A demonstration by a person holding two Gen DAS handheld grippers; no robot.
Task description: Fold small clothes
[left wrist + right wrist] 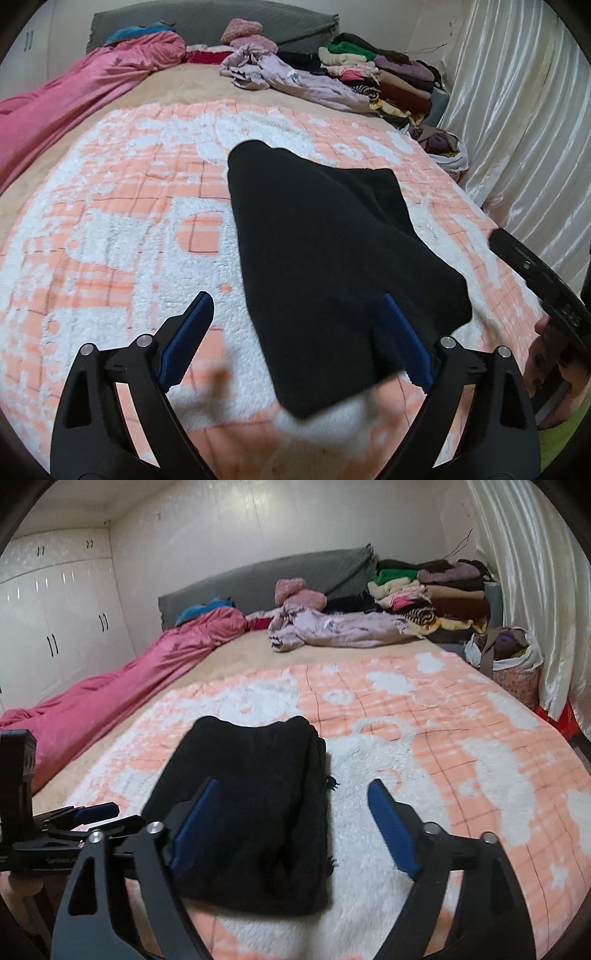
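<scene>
Folded black fleece garment (325, 258) on fluffy peach-and-white blanket (110, 229), left gripper (295, 339) and right gripper (295, 823) both spread apart, empty

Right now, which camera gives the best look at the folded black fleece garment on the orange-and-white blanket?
The left wrist view: the folded black fleece garment fills the middle, with nearly its whole outline visible. In the right wrist view the garment is foreshortened, and the right gripper's left finger covers part of its left side.

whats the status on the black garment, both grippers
Left gripper open, right gripper open, nothing between either's jaws. Folded black fleece garment flat on the peach-and-white fluffy blanket. Nothing in the way.
</scene>
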